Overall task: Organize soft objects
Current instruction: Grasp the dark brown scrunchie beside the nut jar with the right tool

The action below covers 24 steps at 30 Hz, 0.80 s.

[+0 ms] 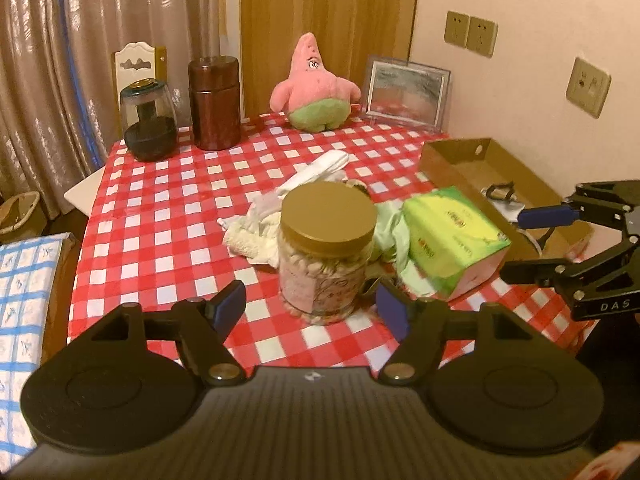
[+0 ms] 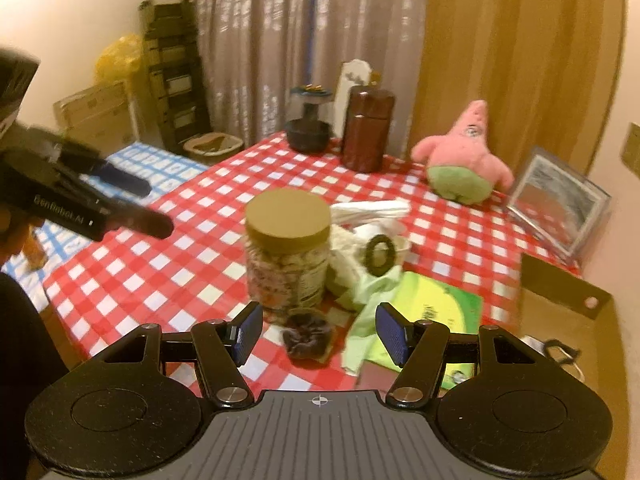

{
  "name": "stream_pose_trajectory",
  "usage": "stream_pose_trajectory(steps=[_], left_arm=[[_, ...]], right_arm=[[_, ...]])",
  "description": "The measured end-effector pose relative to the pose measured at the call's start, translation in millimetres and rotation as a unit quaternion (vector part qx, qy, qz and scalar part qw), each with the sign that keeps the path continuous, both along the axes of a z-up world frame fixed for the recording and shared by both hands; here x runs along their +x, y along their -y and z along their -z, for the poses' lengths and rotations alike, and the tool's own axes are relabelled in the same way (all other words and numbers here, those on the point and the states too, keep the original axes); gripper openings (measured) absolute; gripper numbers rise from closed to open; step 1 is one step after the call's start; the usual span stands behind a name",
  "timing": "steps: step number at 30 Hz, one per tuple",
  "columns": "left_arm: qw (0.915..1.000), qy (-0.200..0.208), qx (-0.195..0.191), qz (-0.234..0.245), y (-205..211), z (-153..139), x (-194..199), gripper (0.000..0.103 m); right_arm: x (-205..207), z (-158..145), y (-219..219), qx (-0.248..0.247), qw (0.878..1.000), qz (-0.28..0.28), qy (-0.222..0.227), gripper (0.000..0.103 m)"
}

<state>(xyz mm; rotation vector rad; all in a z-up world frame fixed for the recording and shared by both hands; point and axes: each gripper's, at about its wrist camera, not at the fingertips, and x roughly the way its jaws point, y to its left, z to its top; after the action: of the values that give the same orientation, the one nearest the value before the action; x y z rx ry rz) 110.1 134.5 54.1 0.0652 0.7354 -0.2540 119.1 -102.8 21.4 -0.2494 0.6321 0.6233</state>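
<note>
Grippers: two; left gripper [image 1: 310,306] and right gripper [image 2: 316,332] both spread, holding nothing.
Soft things: one heap of white cloths [image 1: 276,216] at desk [image 1: 160,216] centre; one fuzzy pink starfish plush [image 1: 314,88] at 12 o'clock.
Jar: one round plastic jar [image 1: 326,256], gold lid.

Left wrist view looked from above near edge of checked table [image 1: 168,208], angled down, facing far wall and curtain; jar [image 1: 328,252] close, centre frame. Right gripper [image 1: 516,244] entered at right edge. Right wrist view sat right of it, also tilted down, facing curtain corner; same jar [image 2: 288,256] centre, left gripper [image 2: 148,204] at left edge. Both views shared jar, tissue pack [image 1: 452,236], pink plush [image 1: 314,84] at back, cardboard box [image 1: 460,160].
</note>
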Motion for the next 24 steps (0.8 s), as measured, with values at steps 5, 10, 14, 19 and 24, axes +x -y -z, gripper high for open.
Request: stream_pose_trajectory(steps=[5, 10, 14, 19, 24], left_arm=[[0.9996, -0.003, 0.025, 0.015, -5, 20, 9, 0.069], [0.9989, -0.017, 0.037, 0.025, -2, 48, 23, 0.069], [0.9982, -0.03, 0.041, 0.034, 2, 68, 38, 0.069], [0.997, -0.031, 0.054, 0.046, 7, 87, 51, 0.069], [0.9966, -0.037, 0.053, 0.051, 4, 101, 58, 0.069]], right_arm=[[8, 33, -22, -0.034, 0.999, -0.039, 0.008, 0.063], [19, 66, -44, -0.087, 0.994, -0.067, 0.021, 0.063], [29, 89, -58, -0.128, 0.988, -0.078, 0.028, 0.063], [41, 113, -72, -0.173, 0.979, -0.099, 0.033, 0.063], [50, 133, -83, -0.217, 0.968, -0.118, 0.048, 0.063]])
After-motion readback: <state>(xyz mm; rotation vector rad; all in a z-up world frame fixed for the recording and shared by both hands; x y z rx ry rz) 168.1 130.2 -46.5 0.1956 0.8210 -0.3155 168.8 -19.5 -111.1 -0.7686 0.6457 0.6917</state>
